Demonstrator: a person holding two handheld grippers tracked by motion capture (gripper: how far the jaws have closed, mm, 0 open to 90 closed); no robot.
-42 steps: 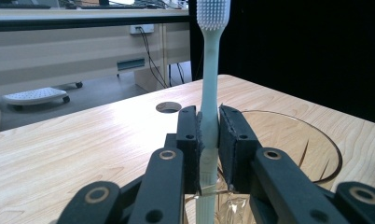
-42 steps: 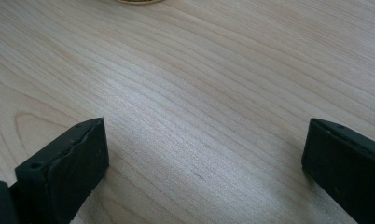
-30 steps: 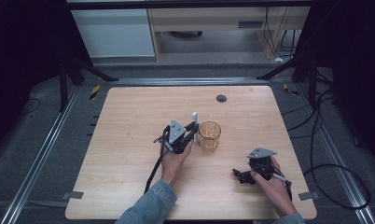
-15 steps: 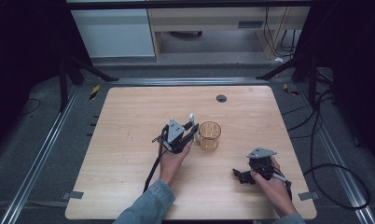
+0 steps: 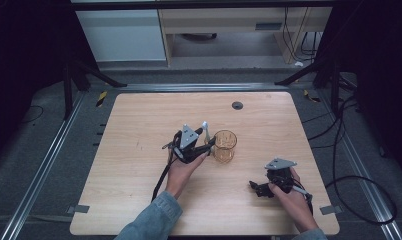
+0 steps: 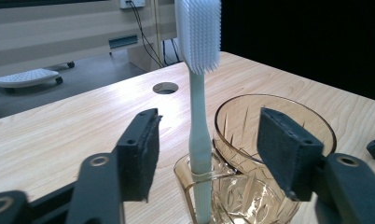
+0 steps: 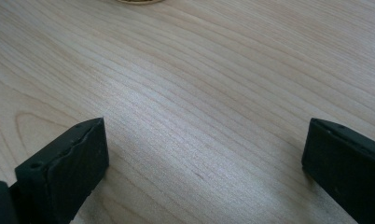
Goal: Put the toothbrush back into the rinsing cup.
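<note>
My left gripper has just been opening; its 2 jaws stand clear of the toothbrush, upright in the amber glass cup mid-table. It looks light, slippery; I'd pinch mid-handle. Right gripper wide open, empty.

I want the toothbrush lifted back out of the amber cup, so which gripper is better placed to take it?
Left. The left gripper sits right at the amber cup, its open jaws either side of the toothbrush handle without pressing it. The right gripper rests low near the table's near edge, well off from the cup.
</note>
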